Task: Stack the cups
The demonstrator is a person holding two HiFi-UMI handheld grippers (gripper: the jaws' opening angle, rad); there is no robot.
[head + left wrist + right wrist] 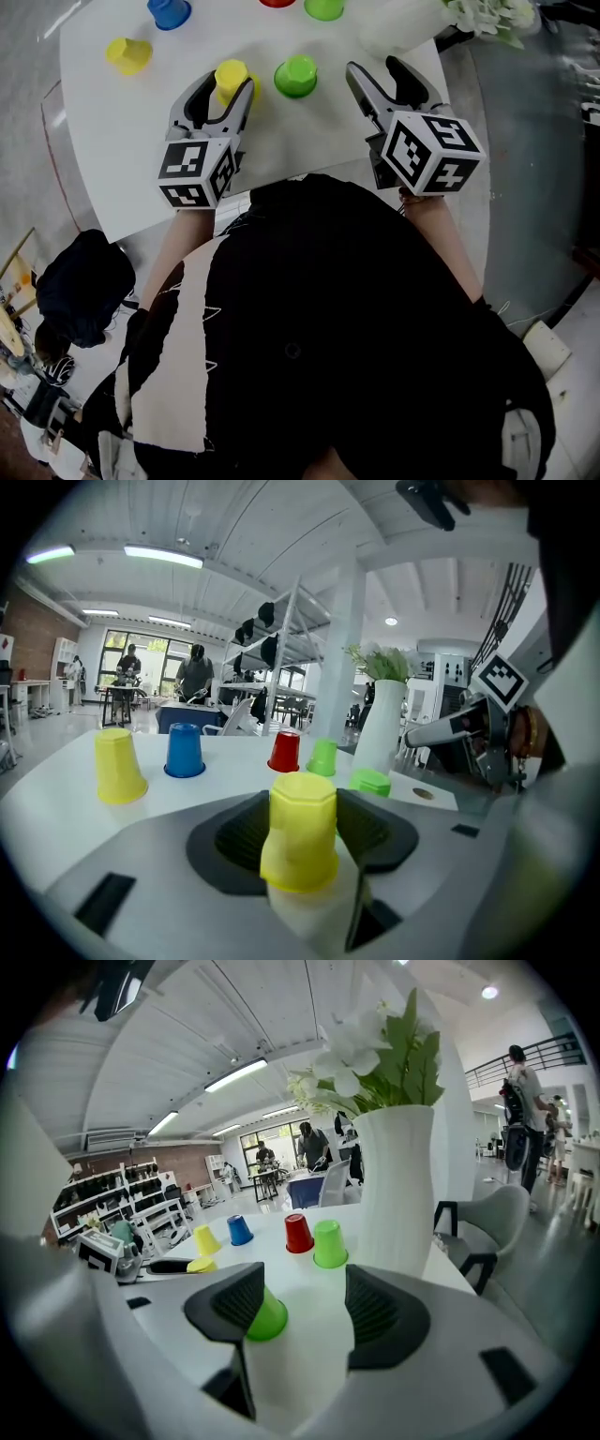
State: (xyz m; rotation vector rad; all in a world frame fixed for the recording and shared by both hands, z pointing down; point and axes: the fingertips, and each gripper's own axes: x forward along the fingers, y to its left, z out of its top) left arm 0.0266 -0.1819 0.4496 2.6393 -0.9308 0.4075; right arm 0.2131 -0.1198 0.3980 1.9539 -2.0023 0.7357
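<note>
Several cups stand upside down on the white table (122, 150). My left gripper (228, 82) is shut on a yellow cup (302, 829), its pads against the cup's sides; whether the rim rests on the table I cannot tell. A green cup (295, 76) stands just right of it. My right gripper (377, 67) is open and holds nothing; that green cup (265, 1316) sits by its left jaw, partly hidden behind the pad. Farther back stand another yellow cup (128, 54), a blue cup (169, 11), a red cup (284, 752) and a second green cup (322, 757).
A tall white vase (398, 1185) with white flowers (492, 14) stands at the table's far right, close beyond my right gripper. A grey chair (487, 1222) is past the table edge. People and shelving are in the room behind.
</note>
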